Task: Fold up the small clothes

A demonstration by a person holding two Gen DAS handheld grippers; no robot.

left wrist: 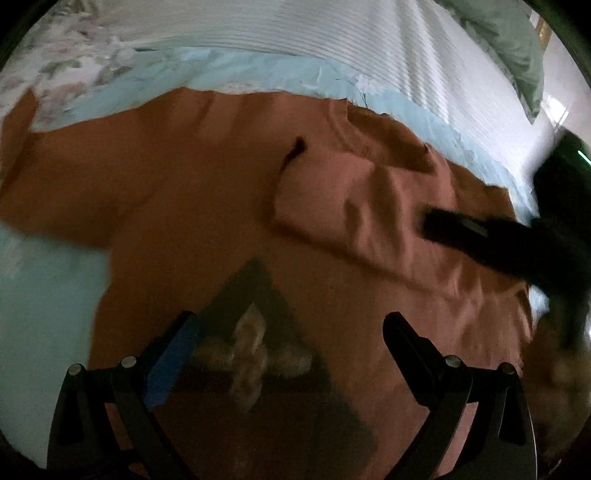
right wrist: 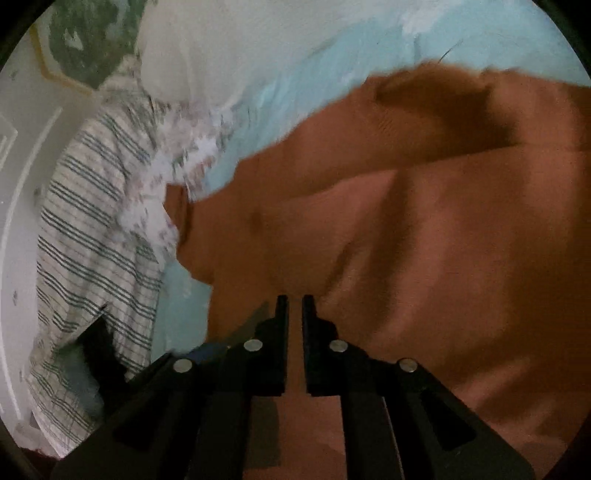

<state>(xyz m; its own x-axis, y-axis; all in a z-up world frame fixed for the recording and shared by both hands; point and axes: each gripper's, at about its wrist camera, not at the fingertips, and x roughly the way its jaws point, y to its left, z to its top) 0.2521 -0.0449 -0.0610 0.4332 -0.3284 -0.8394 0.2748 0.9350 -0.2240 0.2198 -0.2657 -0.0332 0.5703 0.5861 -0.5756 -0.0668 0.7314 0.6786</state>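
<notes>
An orange T-shirt (left wrist: pixel 184 184) lies spread on a light blue bedsheet (left wrist: pixel 44 288). One sleeve flap (left wrist: pixel 351 206) is folded in over the body. A dark triangular print (left wrist: pixel 251 347) sits on the chest. My left gripper (left wrist: pixel 291 319) hovers open over that print, with nothing between its fingers. My right gripper (left wrist: pixel 428 221) reaches in from the right, its tips resting on the folded flap. In the right wrist view the right gripper (right wrist: pixel 295 299) shows a narrow slit between its fingers, low over the shirt (right wrist: pixel 443 240), and the pads do not press on cloth.
A white ribbed blanket (left wrist: pixel 295 29) and a green pillow (left wrist: pixel 509 44) lie beyond the shirt. Floral fabric (left wrist: pixel 74 66) lies at the far left. A striped cloth (right wrist: pixel 92 221) hangs by the bed's edge, beside a pale wall (right wrist: pixel 22 147).
</notes>
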